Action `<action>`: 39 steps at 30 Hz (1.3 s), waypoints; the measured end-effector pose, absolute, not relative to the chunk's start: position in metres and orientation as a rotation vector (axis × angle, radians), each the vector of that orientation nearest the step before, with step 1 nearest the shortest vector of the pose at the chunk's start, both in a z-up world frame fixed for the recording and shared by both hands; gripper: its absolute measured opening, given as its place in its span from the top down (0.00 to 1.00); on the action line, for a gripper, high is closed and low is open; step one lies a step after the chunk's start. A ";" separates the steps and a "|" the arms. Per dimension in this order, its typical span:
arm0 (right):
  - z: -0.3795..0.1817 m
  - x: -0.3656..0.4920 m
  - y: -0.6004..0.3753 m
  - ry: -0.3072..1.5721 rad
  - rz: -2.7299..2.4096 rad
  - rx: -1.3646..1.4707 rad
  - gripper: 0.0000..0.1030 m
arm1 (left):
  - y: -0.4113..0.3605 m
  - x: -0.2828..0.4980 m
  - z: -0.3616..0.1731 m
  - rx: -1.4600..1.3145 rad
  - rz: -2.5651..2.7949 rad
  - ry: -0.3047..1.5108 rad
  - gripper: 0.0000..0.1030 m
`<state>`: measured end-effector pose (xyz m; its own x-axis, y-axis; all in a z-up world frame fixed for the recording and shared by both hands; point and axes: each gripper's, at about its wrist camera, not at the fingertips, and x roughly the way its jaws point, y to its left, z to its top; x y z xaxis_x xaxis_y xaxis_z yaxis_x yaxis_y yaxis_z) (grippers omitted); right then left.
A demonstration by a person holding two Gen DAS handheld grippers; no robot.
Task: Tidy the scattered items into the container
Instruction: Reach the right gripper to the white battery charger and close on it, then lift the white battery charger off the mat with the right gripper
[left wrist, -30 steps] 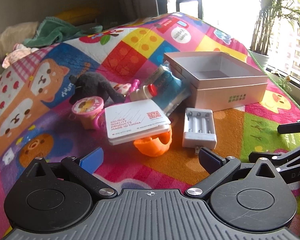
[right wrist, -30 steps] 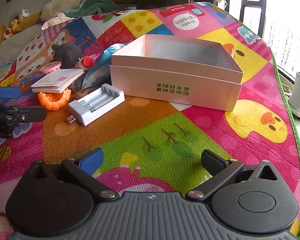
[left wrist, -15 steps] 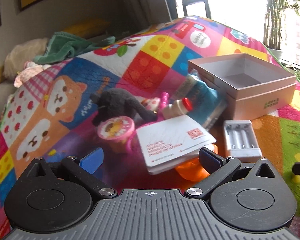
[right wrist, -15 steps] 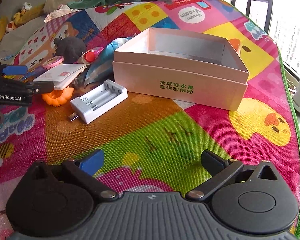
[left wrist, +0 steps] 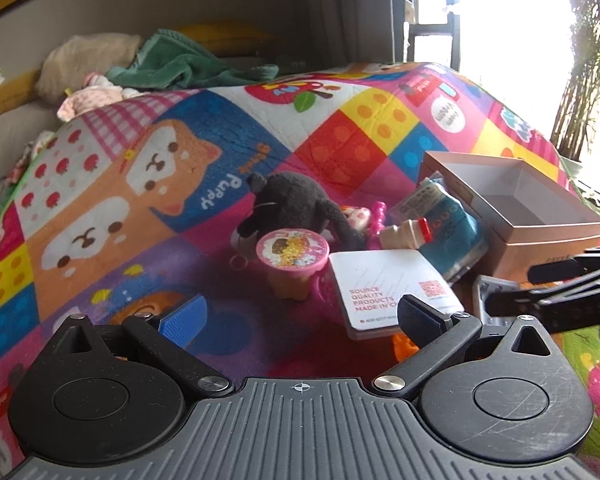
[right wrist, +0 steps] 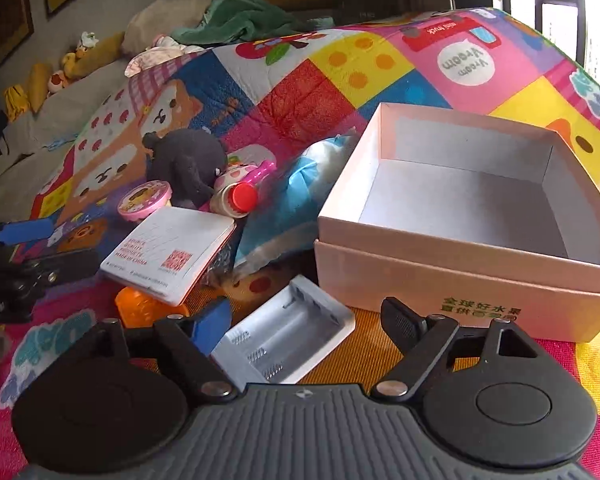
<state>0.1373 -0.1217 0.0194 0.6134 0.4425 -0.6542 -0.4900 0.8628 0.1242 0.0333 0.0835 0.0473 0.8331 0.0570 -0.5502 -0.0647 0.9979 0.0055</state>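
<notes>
An empty pale pink box (right wrist: 464,200) stands open on the colourful play mat; it also shows in the left wrist view (left wrist: 516,204). Left of it lies a pile: a white battery charger (right wrist: 288,340), a white card box (right wrist: 168,252) on an orange toy (right wrist: 140,306), a small bottle with a red cap (right wrist: 238,198), a blue packet (right wrist: 296,200), a black plush (left wrist: 292,204) and a pink cup (left wrist: 292,256). My right gripper (right wrist: 308,320) is open with the charger between its fingers. My left gripper (left wrist: 300,316) is open, just before the pink cup and card box.
The mat (left wrist: 140,184) covers the whole surface. A green towel (left wrist: 188,64), cushions and soft toys lie at the far end by the wall. A window and plants (left wrist: 588,60) are at the right. The right gripper's arm (left wrist: 560,292) shows at the left view's right edge.
My left gripper has swung left and closer to the pink cup and plush. My right gripper has moved forward and left, so the charger now lies between its open fingers.
</notes>
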 end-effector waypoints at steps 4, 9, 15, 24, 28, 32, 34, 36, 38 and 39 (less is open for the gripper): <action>0.013 0.143 -0.116 0.774 0.538 -0.051 0.40 | 0.076 0.029 0.045 -0.030 0.028 0.594 0.00; 0.014 0.131 -0.142 0.798 0.531 -0.019 0.44 | 0.068 0.023 0.039 -0.037 -0.025 0.620 0.00; 0.016 0.086 -0.187 0.813 0.516 0.002 0.42 | 0.062 0.015 0.032 -0.036 -0.099 0.653 0.00; 0.023 0.027 -0.226 0.723 0.545 -0.027 0.38 | 0.052 0.009 0.024 -0.091 -0.111 0.718 0.00; 0.016 0.017 -0.210 0.738 0.689 0.004 0.40 | 0.053 0.010 0.019 -0.155 -0.124 0.755 0.00; 0.008 0.012 -0.176 0.730 0.812 -0.005 0.38 | 0.064 0.006 0.028 -0.174 -0.060 0.690 0.00; 0.010 0.009 -0.165 0.699 0.859 -0.027 0.38 | 0.071 0.003 0.032 -0.175 -0.022 0.661 0.00; 0.015 0.004 -0.160 0.646 0.845 -0.077 0.33 | 0.079 0.001 0.034 -0.180 -0.001 0.656 0.00; 0.019 0.001 -0.160 0.581 0.756 -0.149 0.14 | 0.083 -0.001 0.032 -0.187 0.000 0.662 0.00; 0.019 0.002 -0.160 0.554 0.706 -0.186 0.11 | 0.084 0.000 0.031 -0.192 -0.003 0.669 0.00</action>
<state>0.0020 -0.1599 0.0193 0.6247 0.5635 -0.5406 -0.6596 0.7513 0.0209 -0.0004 0.0842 0.0305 0.7852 -0.0639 -0.6159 -0.0592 0.9824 -0.1773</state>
